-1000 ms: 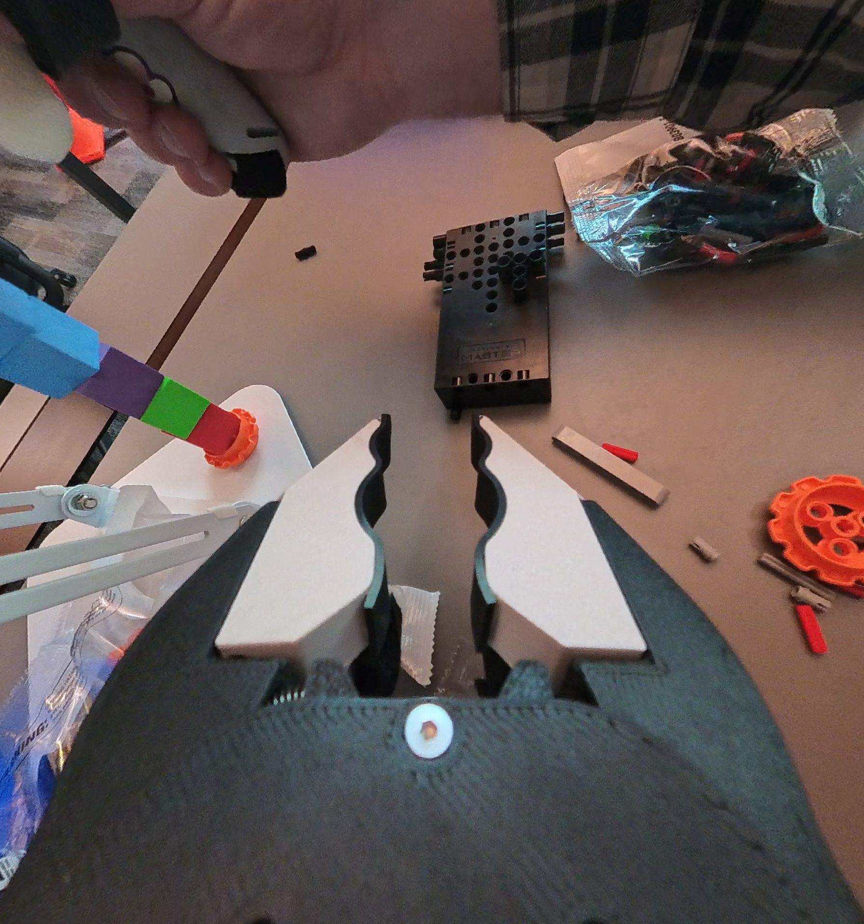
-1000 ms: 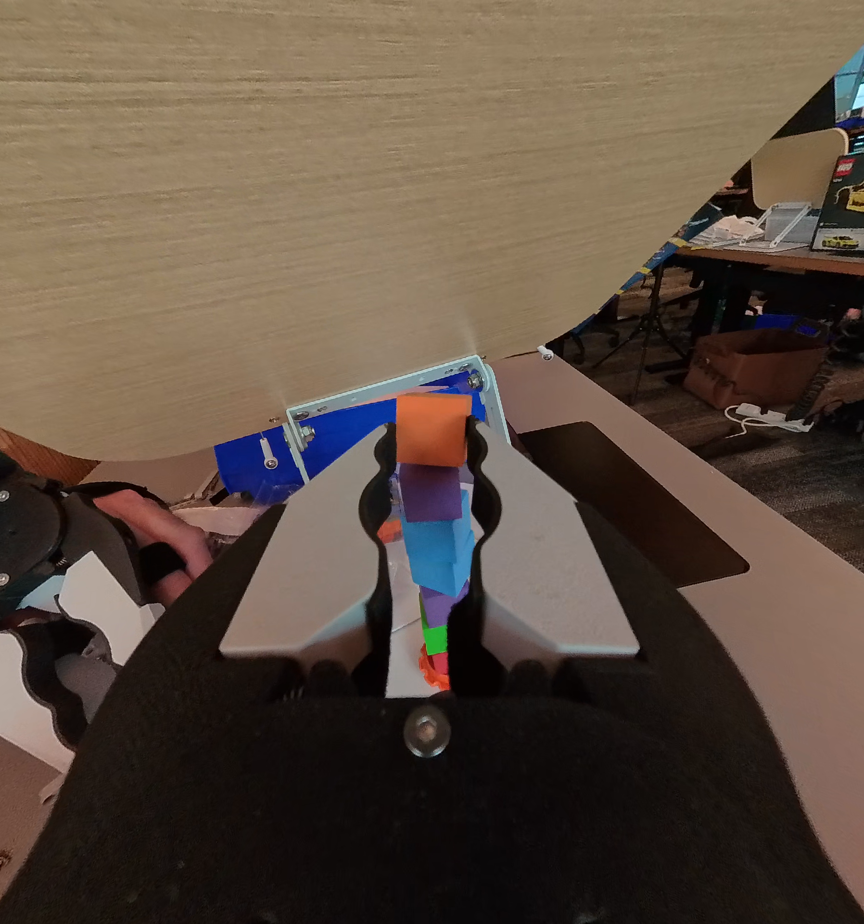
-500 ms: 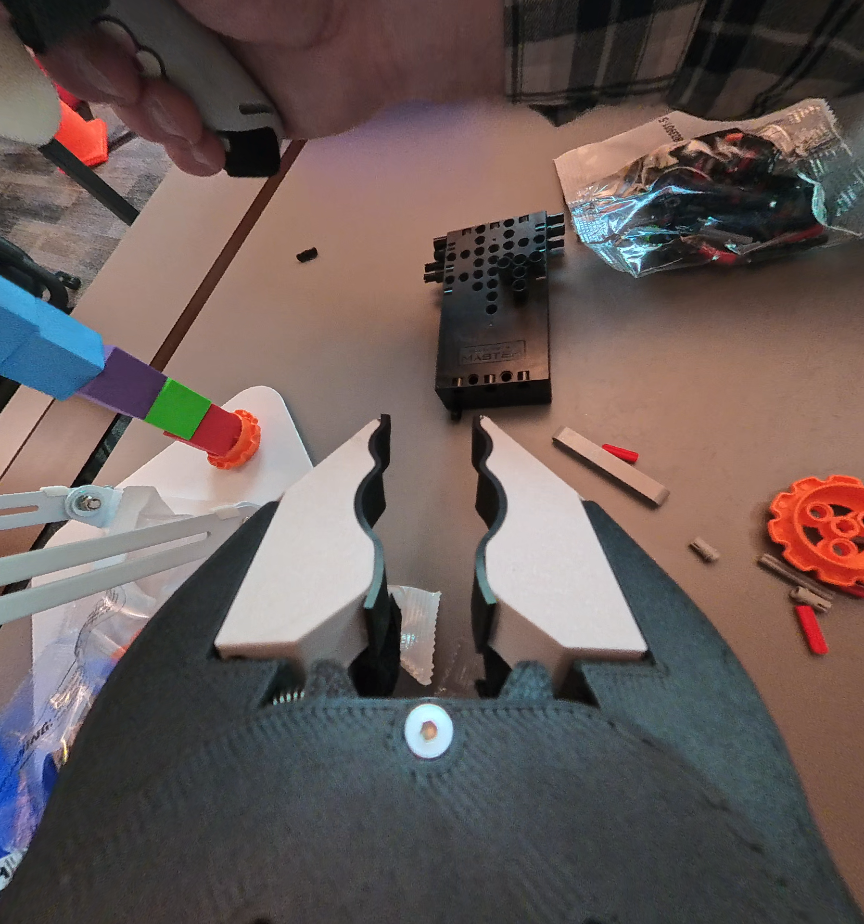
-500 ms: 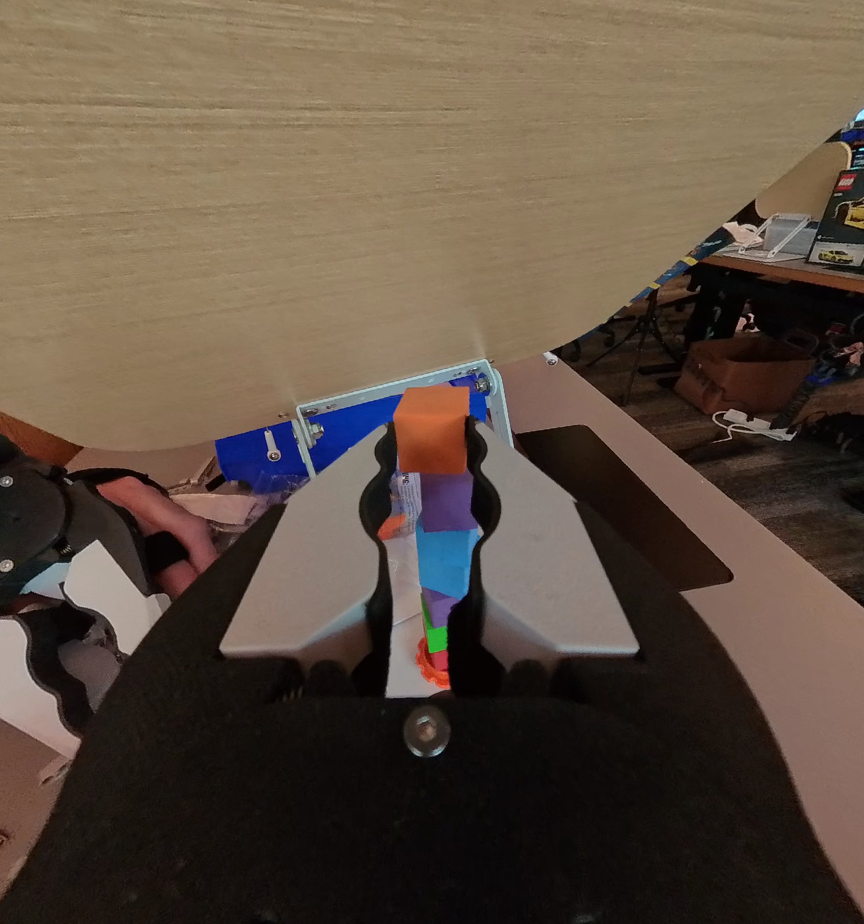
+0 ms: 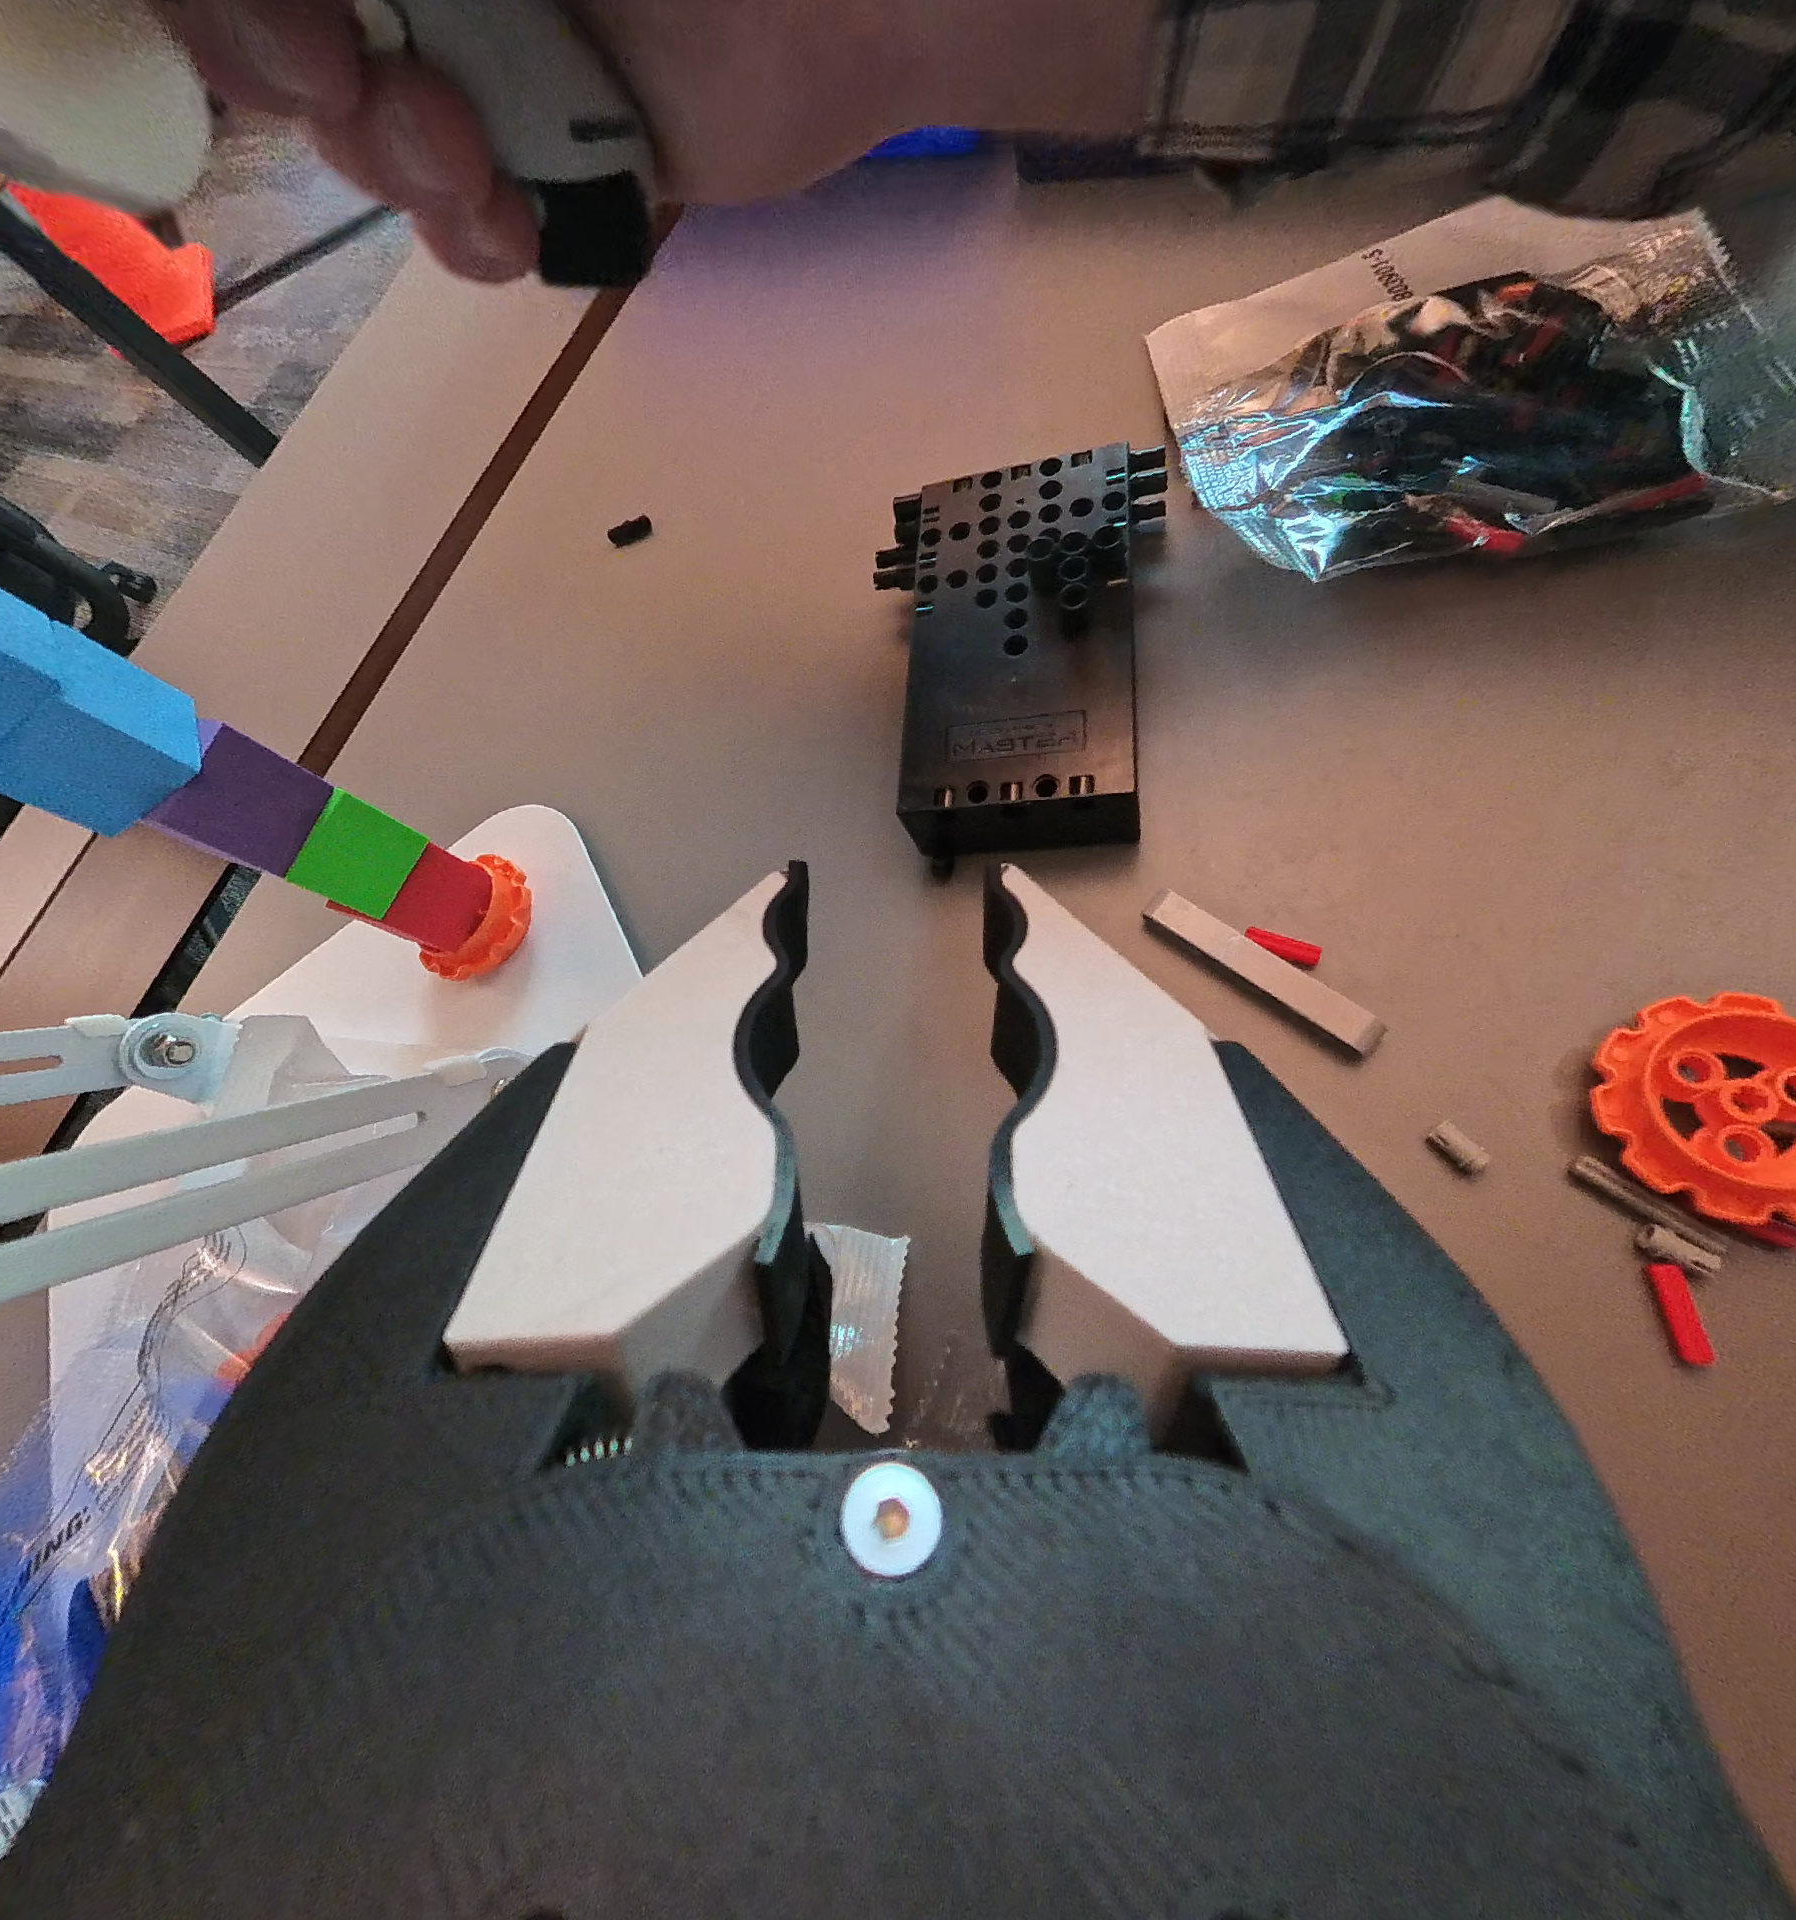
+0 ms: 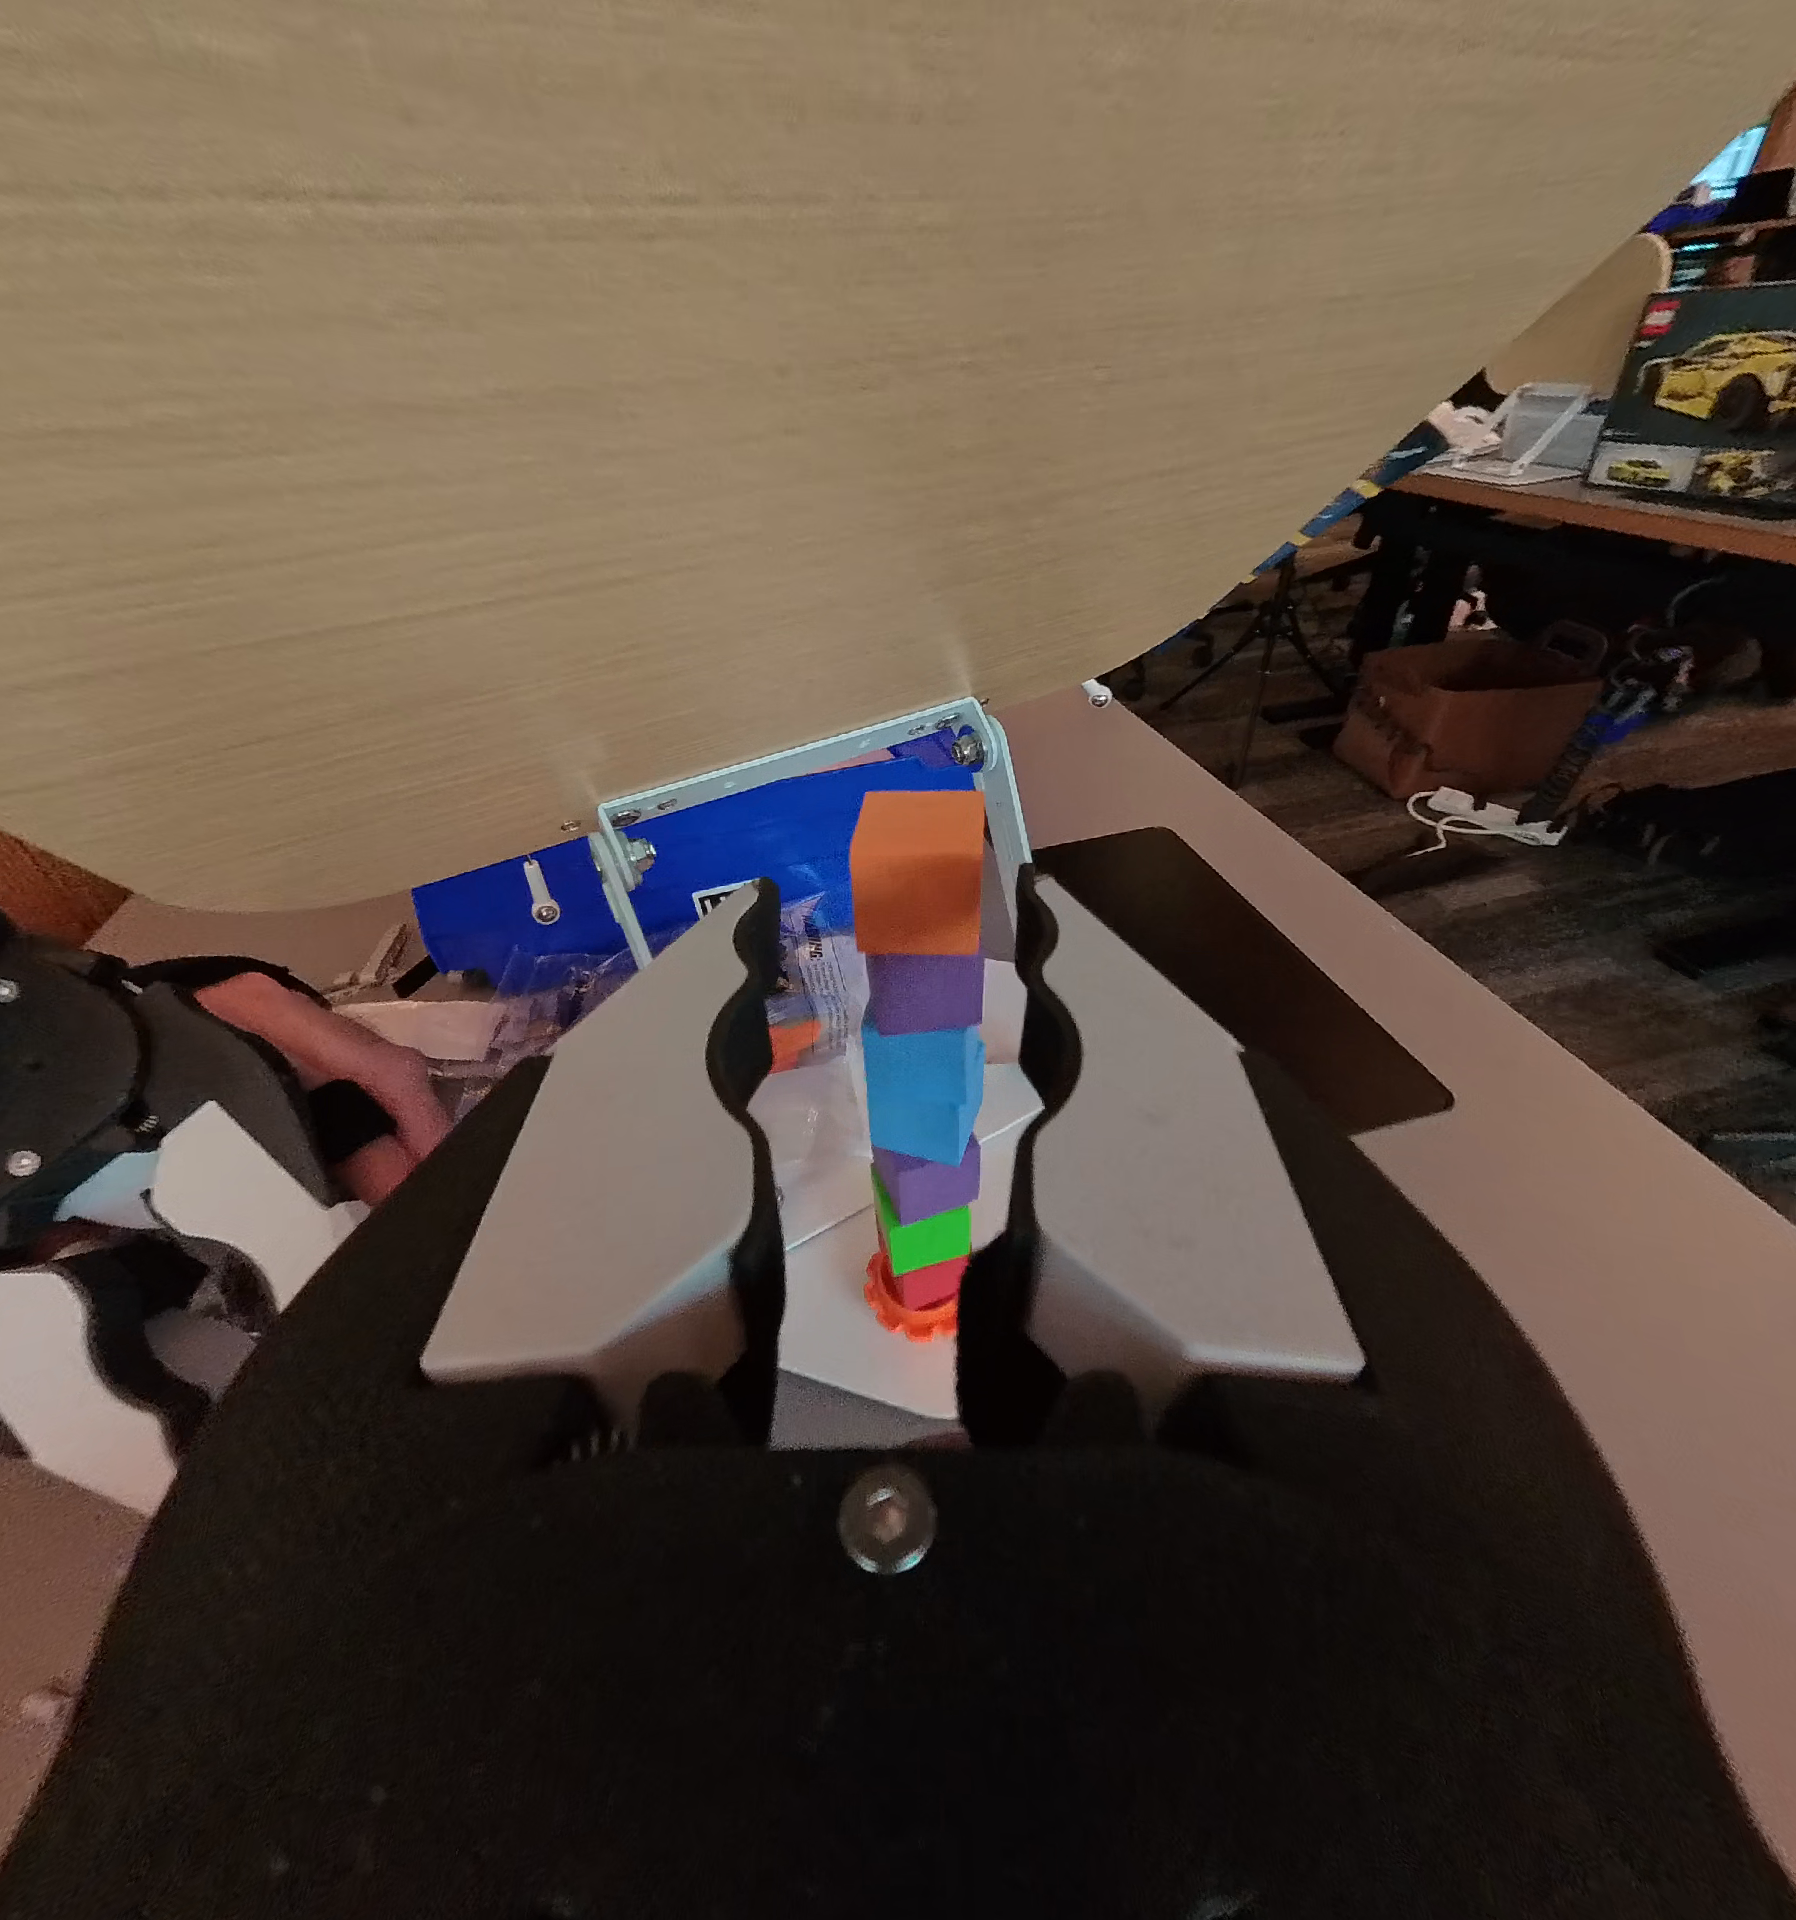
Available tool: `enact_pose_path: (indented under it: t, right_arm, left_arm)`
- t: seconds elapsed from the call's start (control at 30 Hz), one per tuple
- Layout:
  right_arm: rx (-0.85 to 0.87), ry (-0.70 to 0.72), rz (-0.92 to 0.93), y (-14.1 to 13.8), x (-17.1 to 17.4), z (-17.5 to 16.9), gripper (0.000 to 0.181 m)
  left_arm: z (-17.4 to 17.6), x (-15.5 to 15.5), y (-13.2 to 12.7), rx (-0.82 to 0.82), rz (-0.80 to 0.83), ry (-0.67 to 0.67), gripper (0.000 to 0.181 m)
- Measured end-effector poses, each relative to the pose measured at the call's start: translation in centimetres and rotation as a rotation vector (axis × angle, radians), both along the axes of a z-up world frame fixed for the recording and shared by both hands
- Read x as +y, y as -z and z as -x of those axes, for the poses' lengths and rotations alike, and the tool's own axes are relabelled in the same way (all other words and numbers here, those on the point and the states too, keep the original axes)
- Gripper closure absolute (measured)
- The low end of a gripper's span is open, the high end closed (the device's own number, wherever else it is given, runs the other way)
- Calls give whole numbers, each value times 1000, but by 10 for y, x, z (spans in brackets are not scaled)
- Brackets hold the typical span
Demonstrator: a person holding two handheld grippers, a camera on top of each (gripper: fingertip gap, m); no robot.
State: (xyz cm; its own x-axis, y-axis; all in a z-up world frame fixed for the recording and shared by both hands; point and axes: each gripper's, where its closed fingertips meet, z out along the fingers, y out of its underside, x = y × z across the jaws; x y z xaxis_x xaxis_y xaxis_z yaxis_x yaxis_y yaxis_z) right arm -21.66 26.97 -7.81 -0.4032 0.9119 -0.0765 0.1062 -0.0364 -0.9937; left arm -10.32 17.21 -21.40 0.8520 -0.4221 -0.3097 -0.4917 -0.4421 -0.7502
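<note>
A tower of coloured foam blocks (image 6: pixel 920 1091) stands on a small orange gear (image 6: pixel 899 1320) on a white board (image 6: pixel 1008 1117). An orange block (image 6: pixel 918 873) is on top. Below it are purple, blue, purple, green and red blocks. My right gripper (image 6: pixel 894 888) is open. Its fingers stand either side of the tower's top, apart from the orange block. In the left wrist view the tower (image 5: pixel 250 800) rises at the left. My left gripper (image 5: pixel 894 878) is open and empty above the table, just short of a black perforated brick (image 5: pixel 1019 727).
A plastic bag of parts (image 5: pixel 1496 416), a large orange gear (image 5: pixel 1735 1107), a grey strip (image 5: pixel 1263 977) and small red and grey pins lie on the right. A clear bag (image 5: pixel 146 1351) lies lower left. A tan panel (image 6: pixel 665 364) and blue box (image 6: pixel 748 862) stand behind the tower. It is some 6 cm from my left tips to the black perforated brick (image 5: pixel 1019 727). Between my left fingertips and the small orange gear (image 6: pixel 899 1320) there is roughly 12 cm. The left camera catches it too, in the left wrist view (image 5: pixel 512 898).
My right gripper's jaws have spread apart from around the orange top block, and the tower stands free between them. The hand above the left wrist view has risen. My left gripper has not moved.
</note>
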Motion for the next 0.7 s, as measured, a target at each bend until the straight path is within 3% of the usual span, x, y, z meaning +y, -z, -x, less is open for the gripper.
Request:
enact_pose_path:
  t: [0.23, 0.5, 0.6, 0.7]
  right_arm:
    - [-95, 134, -53, 4, 9, -53, 140]
    - [-78, 192, -68, -23, -5, -143, 150]
    - [-72, 200, -82, -12, -14, -172, 159]
    - [-120, 225, -128, 16, -14, -192, 166]
  left_arm:
    - [5, 5, 1, 65, -28, -20, 146]
    - [15, 27, -12, 90, -147, -152, 150]
    - [16, 37, -12, 89, -148, -205, 157]
    - [27, 42, -10, 153, -147, -298, 169]
